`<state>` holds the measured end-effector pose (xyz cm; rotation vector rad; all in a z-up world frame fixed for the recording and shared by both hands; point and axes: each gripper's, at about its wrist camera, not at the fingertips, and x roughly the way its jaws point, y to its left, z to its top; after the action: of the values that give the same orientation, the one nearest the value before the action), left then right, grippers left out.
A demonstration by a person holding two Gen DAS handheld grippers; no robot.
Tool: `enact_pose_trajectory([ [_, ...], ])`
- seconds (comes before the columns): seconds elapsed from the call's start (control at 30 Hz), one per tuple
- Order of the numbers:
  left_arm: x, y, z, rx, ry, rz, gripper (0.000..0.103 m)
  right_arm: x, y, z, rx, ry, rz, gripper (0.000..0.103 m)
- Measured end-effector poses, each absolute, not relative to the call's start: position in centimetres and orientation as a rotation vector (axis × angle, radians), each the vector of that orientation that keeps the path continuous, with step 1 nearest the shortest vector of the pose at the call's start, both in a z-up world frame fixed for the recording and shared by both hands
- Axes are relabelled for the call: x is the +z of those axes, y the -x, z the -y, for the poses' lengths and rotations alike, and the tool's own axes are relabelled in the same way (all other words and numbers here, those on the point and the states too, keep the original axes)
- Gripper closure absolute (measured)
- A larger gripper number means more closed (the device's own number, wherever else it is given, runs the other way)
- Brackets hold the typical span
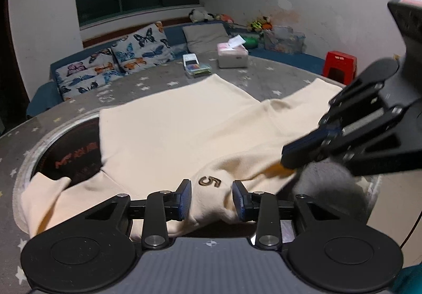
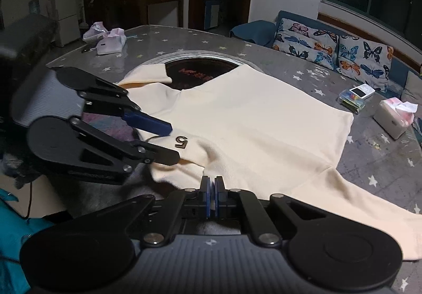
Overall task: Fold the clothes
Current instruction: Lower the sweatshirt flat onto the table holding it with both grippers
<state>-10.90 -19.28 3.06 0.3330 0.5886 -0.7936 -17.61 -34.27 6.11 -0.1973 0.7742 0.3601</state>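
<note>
A cream sweatshirt (image 1: 174, 130) with a dark "5" patch (image 1: 209, 181) lies spread on the grey star-print table; it also shows in the right wrist view (image 2: 250, 120). My left gripper (image 1: 211, 197) is open, its blue pads on either side of the collar fold by the "5" patch. My right gripper (image 2: 212, 189) is shut on the sweatshirt's near edge close to the collar. In the left wrist view the right gripper (image 1: 290, 157) comes in from the right. In the right wrist view the left gripper (image 2: 171, 141) sits at the left by the "5" patch (image 2: 181, 142).
A round dark inset (image 1: 71, 154) in the table lies partly under the sweatshirt. A tissue box (image 1: 232, 55) and a small case (image 1: 196, 66) sit at the far side. A sofa with butterfly cushions (image 1: 116, 62) and a red stool (image 1: 340, 66) stand beyond the table.
</note>
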Motion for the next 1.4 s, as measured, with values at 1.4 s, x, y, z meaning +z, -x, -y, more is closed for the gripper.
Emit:
enact_pose_trajectory([
  [1.4, 2.8, 11.8, 18.5, -0.896, -0.347, -0.528, 0.096, 5.3, 17.4, 34.8, 0.374, 0.214, -0.802, 0.101],
])
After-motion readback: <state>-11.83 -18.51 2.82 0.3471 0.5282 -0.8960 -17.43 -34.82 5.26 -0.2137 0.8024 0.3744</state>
